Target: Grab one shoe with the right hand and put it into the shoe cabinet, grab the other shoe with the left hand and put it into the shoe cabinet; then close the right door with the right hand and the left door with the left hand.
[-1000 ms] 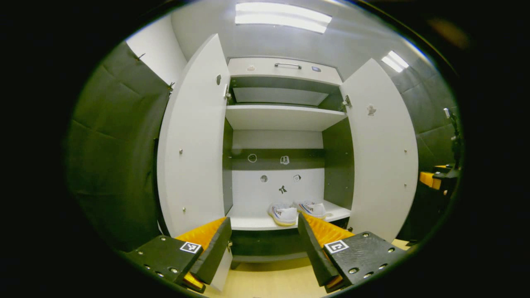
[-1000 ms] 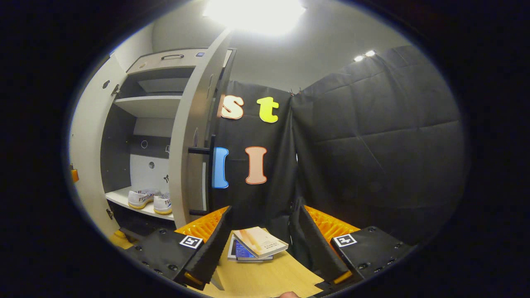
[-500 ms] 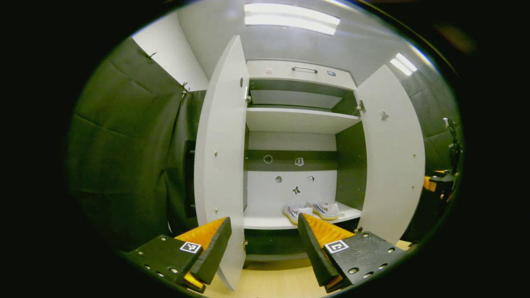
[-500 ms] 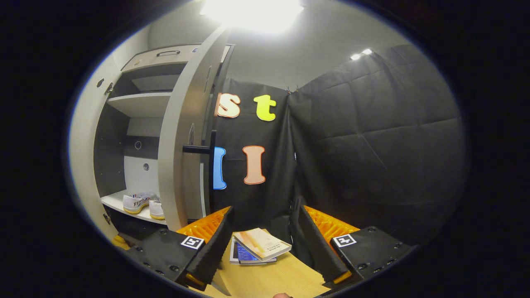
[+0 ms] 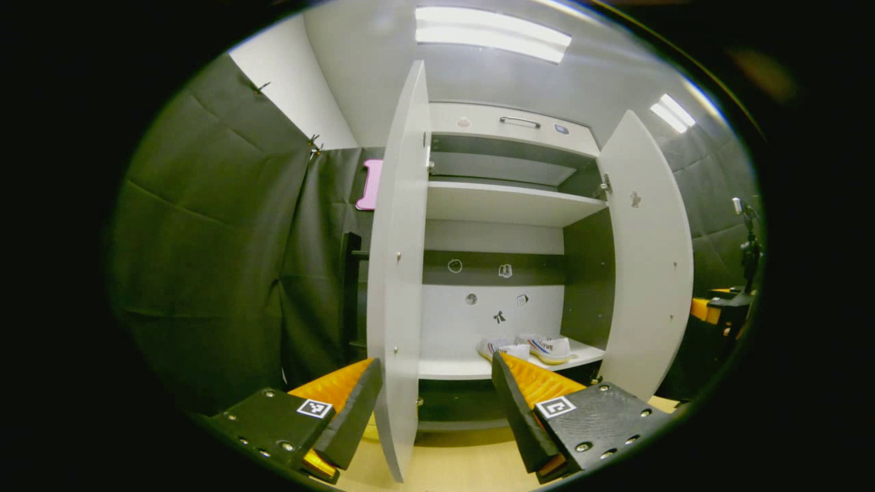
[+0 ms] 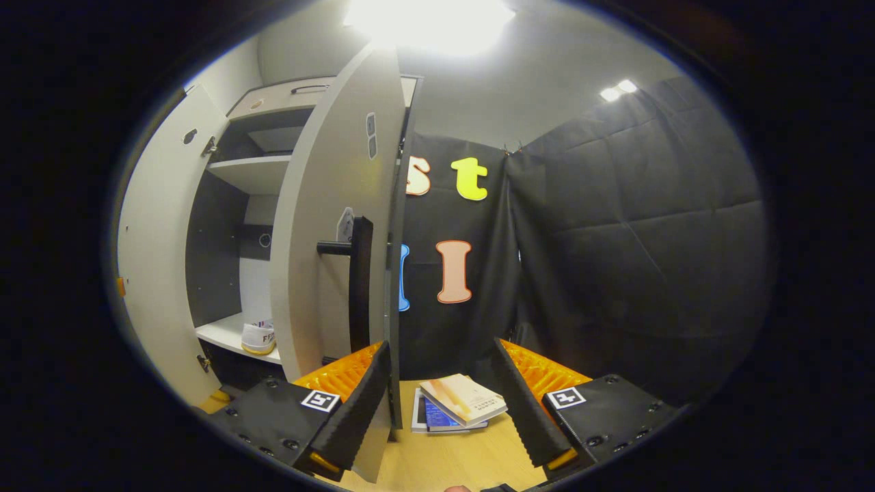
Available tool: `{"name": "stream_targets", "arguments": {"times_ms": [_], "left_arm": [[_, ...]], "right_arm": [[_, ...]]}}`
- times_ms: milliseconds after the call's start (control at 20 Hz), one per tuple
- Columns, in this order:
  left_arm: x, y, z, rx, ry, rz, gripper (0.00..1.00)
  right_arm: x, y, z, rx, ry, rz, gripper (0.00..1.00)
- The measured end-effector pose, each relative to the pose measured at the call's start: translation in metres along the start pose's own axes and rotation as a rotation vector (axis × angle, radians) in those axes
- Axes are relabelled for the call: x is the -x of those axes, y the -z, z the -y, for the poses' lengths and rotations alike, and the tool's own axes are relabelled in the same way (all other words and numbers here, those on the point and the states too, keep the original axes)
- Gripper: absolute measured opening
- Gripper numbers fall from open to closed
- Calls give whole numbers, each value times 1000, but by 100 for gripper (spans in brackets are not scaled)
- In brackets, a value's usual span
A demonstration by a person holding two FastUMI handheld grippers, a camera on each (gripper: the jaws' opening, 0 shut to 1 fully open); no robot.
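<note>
The white shoe cabinet [image 5: 506,201] stands with both doors ajar. Two white shoes [image 5: 526,347] lie side by side on its bottom shelf; one shoe [image 6: 260,337] peeks out past the right door in the right gripper view. My left gripper [image 5: 435,362] is open, and the left door [image 5: 396,273] stands edge-on between its fingers, close to the left one. My right gripper [image 6: 441,345] is open too, on the outer side of the right door [image 6: 321,225], whose edge and black handle [image 6: 360,280] sit just by its left finger. Neither gripper holds anything.
A small pile of books [image 6: 461,403] lies on the pale wooden surface [image 6: 451,458] ahead of the right gripper. Black cloth walls close in on both sides. A dark stand with yellow parts [image 5: 724,301] is beyond the right door [image 5: 649,253].
The left door has come from facing me to edge-on between the left gripper's fingers. The right door's outer face and handle have come nearer, hiding more of the shoes.
</note>
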State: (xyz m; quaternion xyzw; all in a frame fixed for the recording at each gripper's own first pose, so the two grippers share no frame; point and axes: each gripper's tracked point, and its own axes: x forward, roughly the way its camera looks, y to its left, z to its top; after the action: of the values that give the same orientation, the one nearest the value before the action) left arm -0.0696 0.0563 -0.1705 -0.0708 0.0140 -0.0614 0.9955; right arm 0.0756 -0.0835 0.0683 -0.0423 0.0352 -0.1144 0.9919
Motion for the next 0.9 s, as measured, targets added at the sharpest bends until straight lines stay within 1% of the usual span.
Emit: {"name": "stream_targets", "arguments": {"times_ms": [150,200,250,550,600,650,700,750,800,900], "left_arm": [[3,1,-14,1,-9,-3,92],[3,2,-19,1,-12,-4,89],[3,2,-25,2,-17,-3,89],[14,1,-55,0,-56,-10,89],[17,3,-61,3,-64,-16,88],[19,4,-67,6,-71,-21,89],[21,5,-73,5,-82,-24,89],[24,5,-80,3,-94,-25,89],[27,3,-85,-2,-108,-25,92],[32,0,-99,-10,-139,-19,92]], "right_arm": [[2,-1,-18,2,-23,1,94],[2,-1,-24,1,-31,1,94],[2,-1,-31,0,-41,2,94],[-10,-5,-92,2,-130,20,94],[-14,-7,-101,3,-142,29,89],[-18,-10,-112,1,-156,35,91],[-22,-12,-121,-3,-170,40,95],[-24,-14,-128,-9,-179,45,92],[-25,-16,-132,-9,-177,53,96],[-25,-19,-131,0,-165,69,96]]}}
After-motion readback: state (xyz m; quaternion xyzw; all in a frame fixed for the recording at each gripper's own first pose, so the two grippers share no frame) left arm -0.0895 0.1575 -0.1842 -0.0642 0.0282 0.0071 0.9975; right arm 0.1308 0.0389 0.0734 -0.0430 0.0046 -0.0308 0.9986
